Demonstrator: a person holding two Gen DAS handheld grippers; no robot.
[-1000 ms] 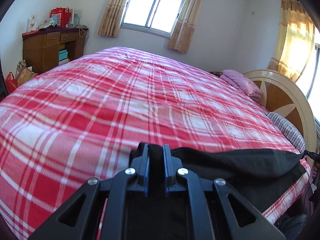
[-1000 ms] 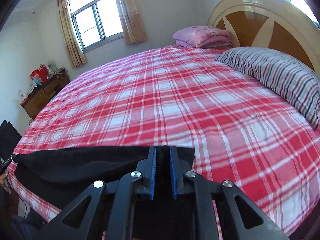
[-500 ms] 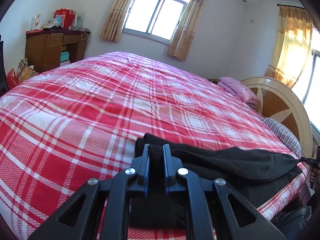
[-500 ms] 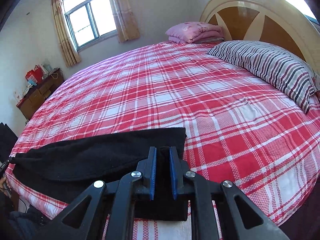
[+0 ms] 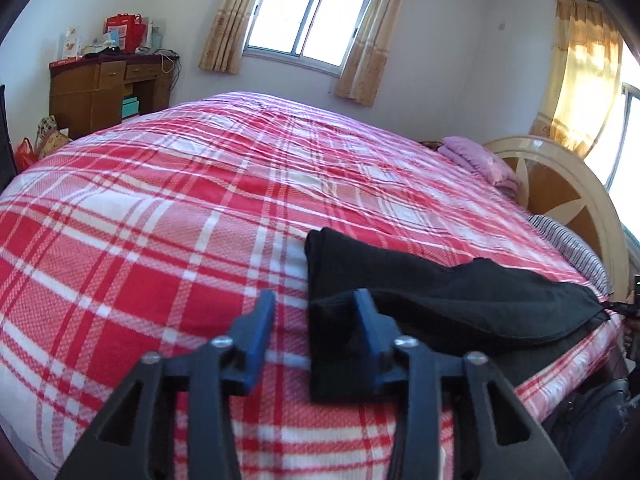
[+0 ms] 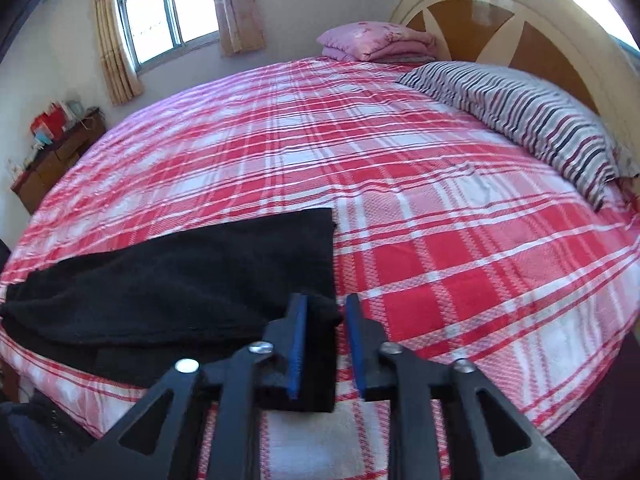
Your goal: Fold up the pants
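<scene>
Bedspread (image 5: 160, 240): fingers (image 5: 256, 320) parted, pants (image 5: 440, 300) seemingly loose.

Each camera sits on a hand tool and looks forward and down along its two fingers, close above the near edge of the bed (image 5: 160, 200). The left one faces the window (image 5: 312, 20) and the wooden desk (image 5: 104, 88). The right one faces the headboard (image 6: 500, 28) and the striped pillow (image 6: 532, 116). Both see the red checked bed, the black pants (image 5: 440, 292), the window and the pink folded blanket (image 6: 376, 40).
</scene>
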